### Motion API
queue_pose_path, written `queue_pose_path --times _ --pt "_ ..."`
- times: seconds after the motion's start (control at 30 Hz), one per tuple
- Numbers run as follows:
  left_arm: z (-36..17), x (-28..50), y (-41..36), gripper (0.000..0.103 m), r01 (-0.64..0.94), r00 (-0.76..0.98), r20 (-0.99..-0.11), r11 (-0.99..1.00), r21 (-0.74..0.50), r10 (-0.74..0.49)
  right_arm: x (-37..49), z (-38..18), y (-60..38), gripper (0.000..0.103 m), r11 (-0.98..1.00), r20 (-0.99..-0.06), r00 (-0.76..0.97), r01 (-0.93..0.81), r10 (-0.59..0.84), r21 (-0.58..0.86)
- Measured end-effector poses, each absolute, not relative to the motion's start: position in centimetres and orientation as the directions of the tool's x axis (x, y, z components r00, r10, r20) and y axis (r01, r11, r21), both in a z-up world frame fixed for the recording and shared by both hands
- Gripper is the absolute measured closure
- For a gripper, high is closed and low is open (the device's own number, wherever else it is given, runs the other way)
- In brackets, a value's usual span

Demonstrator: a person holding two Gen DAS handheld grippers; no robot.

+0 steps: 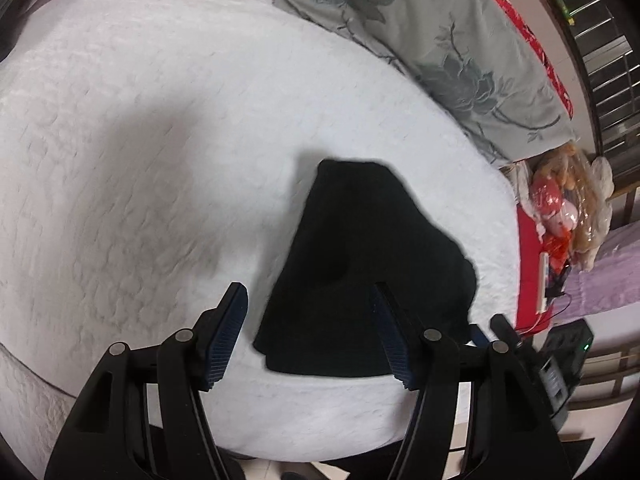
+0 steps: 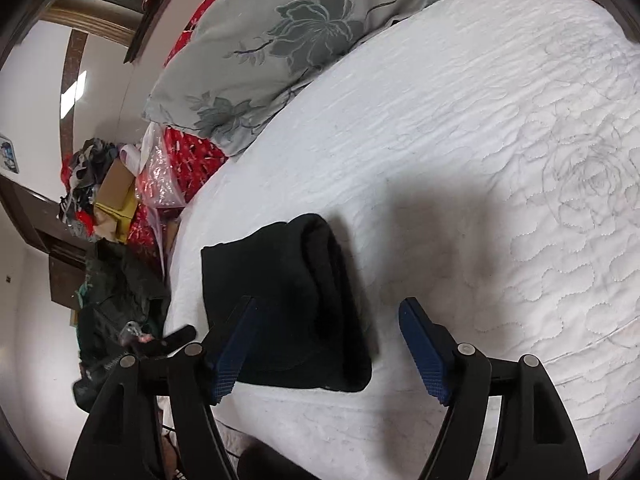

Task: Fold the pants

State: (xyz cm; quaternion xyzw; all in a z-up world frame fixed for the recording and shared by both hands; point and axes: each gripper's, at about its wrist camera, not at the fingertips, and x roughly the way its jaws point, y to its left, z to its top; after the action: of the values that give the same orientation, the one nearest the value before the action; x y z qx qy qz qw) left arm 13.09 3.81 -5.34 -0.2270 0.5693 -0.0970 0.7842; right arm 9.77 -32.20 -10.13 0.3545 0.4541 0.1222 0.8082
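Note:
The black pants [image 1: 360, 272] lie folded into a compact bundle near the front edge of the white quilted bed [image 1: 140, 140]. In the right wrist view the same pants [image 2: 288, 300] show a thick rolled fold along their right side. My left gripper [image 1: 310, 298] hovers above the near edge of the bundle with its blue pads apart and nothing pressed between them. My right gripper [image 2: 326, 308] is open too, its left fingertip over the pants and its right one over bare quilt [image 2: 480, 160].
A grey floral pillow [image 1: 440, 40] lies at the head of the bed over red fabric. Bagged soft toys [image 1: 568, 208] sit beside the bed. On the other side are a dark garment pile [image 2: 116, 300], a cardboard box [image 2: 116, 192] and clutter.

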Motion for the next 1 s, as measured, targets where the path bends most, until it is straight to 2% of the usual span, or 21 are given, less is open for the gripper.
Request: queue_pose_path --times 0.17,0.3,0.37,0.47,0.53,0.6,0.87,0.93,1.0 --pt "-3.6 15.5 1.5 0.04 -0.054 0.357 -0.831 0.879 -0.474 -0.427 10.8 -8.2 -30.5 0.028 0.737 -0.591 0.629 0.042 0.505 0.674" --pt "-4.2 17.7 -1.0 0.04 -0.042 0.346 -0.852 0.9 -0.433 -0.394 12.3 -7.2 -28.7 0.033 0.774 -0.582 0.649 -0.015 0.489 0.633" --pt "-5.1 18.4 -2.2 0.04 -0.034 0.349 -0.88 0.934 -0.356 -0.323 13.0 -7.3 -27.7 0.037 0.802 -0.602 0.645 -0.031 0.472 0.596" --pt "-7.6 19.6 -3.6 0.039 -0.017 0.331 -0.926 0.98 -0.197 -0.181 14.1 -8.8 -26.8 0.048 0.863 -0.68 0.61 -0.013 0.407 0.505" --pt "-9.6 20.2 -3.2 0.035 -0.037 0.305 -0.934 0.977 -0.208 -0.187 14.8 -10.7 -27.0 0.05 0.888 -0.734 0.572 0.022 0.366 0.46" --pt "-9.7 20.1 -2.3 0.033 -0.07 0.315 -0.919 0.96 -0.27 -0.236 15.1 -12.9 -27.9 0.051 0.863 -0.745 0.535 0.054 0.4 0.502" --pt "-7.1 17.3 -1.9 0.033 -0.052 0.376 -0.899 0.964 -0.263 -0.225 14.0 -11.8 -29.2 0.046 0.806 -0.703 0.527 0.056 0.477 0.589" --pt "-6.5 16.4 -1.8 0.033 -0.044 0.389 -0.895 0.966 -0.254 -0.218 13.2 -11.6 -29.8 0.036 0.787 -0.693 0.528 0.072 0.49 0.612" --pt "-6.0 15.7 -1.7 0.033 -0.034 0.398 -0.894 0.97 -0.24 -0.207 12.6 -11.6 -30.0 0.035 0.777 -0.692 0.527 0.09 0.493 0.623"
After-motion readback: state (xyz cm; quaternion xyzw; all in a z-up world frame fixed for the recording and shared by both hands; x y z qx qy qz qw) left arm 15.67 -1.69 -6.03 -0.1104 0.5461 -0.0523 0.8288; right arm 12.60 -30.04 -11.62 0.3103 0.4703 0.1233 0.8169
